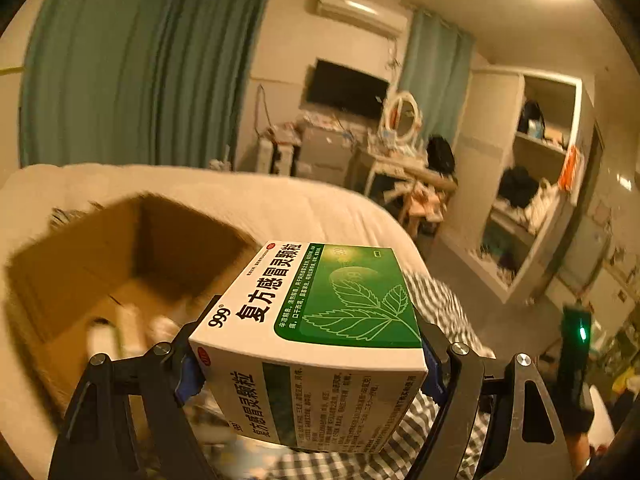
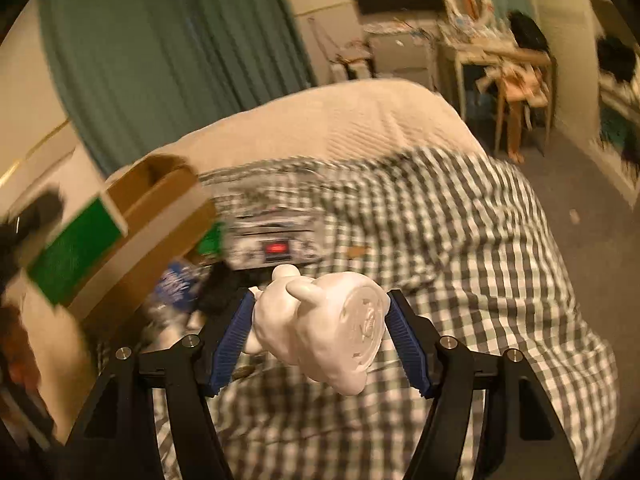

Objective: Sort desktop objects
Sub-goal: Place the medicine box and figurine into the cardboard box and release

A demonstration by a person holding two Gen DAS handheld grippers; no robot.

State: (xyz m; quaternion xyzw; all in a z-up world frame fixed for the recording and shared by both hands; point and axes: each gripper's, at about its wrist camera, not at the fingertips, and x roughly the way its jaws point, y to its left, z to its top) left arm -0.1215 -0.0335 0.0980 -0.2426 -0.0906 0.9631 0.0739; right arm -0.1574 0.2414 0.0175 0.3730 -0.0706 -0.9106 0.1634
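Observation:
My left gripper (image 1: 308,360) is shut on a green-and-white medicine box (image 1: 316,320), held in the air just right of an open brown cardboard box (image 1: 120,248) that lies on the bed. Pale items lie blurred on the carton's floor. In the right wrist view my right gripper (image 2: 320,316) is shut on a white animal figurine (image 2: 320,320), its round base turned toward the camera, above the checkered bedspread (image 2: 460,240). The medicine box (image 2: 76,252) and the cardboard box (image 2: 160,196) show blurred at the left of that view.
A black-and-white patterned item with a red label (image 2: 276,236) and a blue-and-white packet (image 2: 176,284) lie on the bed beside the carton. A cream blanket (image 2: 340,120) covers the far half. Beyond stand a cluttered dressing table (image 1: 396,160), shelves (image 1: 532,184) and teal curtains (image 1: 132,64).

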